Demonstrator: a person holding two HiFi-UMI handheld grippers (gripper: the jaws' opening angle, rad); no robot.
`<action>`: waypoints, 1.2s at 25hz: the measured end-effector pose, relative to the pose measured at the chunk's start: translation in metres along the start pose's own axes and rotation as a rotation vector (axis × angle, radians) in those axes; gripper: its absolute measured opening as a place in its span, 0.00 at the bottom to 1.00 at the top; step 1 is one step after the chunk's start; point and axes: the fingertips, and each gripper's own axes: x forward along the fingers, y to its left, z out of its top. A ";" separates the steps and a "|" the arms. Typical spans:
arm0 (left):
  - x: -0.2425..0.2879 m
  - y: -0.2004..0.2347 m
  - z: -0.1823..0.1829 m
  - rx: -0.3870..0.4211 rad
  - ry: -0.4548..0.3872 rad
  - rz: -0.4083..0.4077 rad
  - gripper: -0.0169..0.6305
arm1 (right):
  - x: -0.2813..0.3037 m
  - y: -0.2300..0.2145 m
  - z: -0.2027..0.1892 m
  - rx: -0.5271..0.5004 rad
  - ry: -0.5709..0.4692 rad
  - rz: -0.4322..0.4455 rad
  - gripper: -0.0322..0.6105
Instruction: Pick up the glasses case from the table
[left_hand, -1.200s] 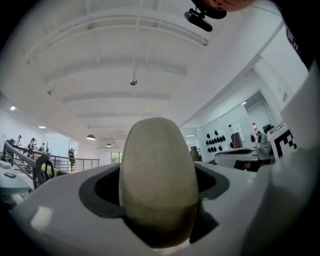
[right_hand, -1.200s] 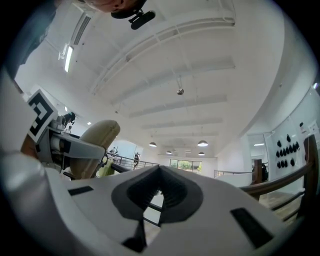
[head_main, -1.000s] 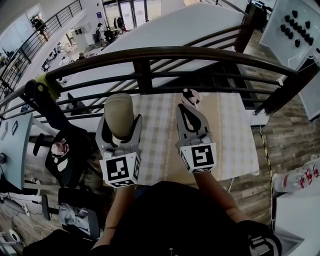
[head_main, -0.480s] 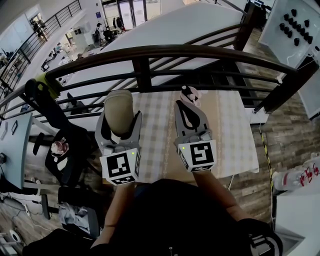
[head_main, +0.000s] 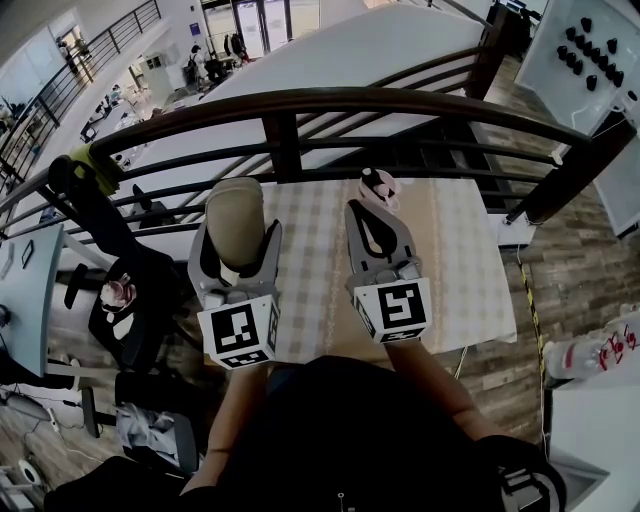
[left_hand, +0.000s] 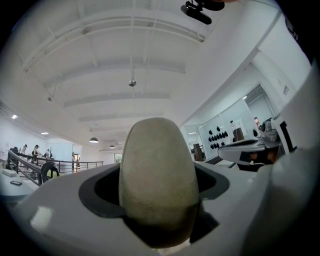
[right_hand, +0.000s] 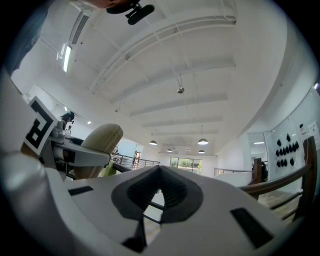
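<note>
The glasses case, a beige oval hard case, is off the table and stands upright between the jaws of my left gripper, which is shut on it. In the left gripper view the glasses case fills the gap of the left gripper, with the ceiling behind it. My right gripper is beside it to the right, shut and empty. In the right gripper view the right gripper has its jaws meeting with nothing between them, and the glasses case shows at the left.
A small pink and black object lies just past the right gripper's tip. Below both grippers is the table with a checked cloth. A dark curved railing runs along its far side. A chair stands to the left.
Both grippers have drifted slightly left and away in the head view. The left gripper still holds the case and the right stays shut.
</note>
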 end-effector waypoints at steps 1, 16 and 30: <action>0.000 0.001 0.000 0.001 -0.001 -0.001 0.66 | 0.000 0.001 0.000 0.001 0.001 0.000 0.06; -0.002 0.003 0.000 0.001 -0.001 -0.003 0.66 | 0.002 0.004 -0.002 0.002 0.007 0.000 0.06; 0.002 0.005 -0.002 0.003 0.002 -0.003 0.66 | 0.005 0.008 -0.001 0.005 0.000 0.028 0.06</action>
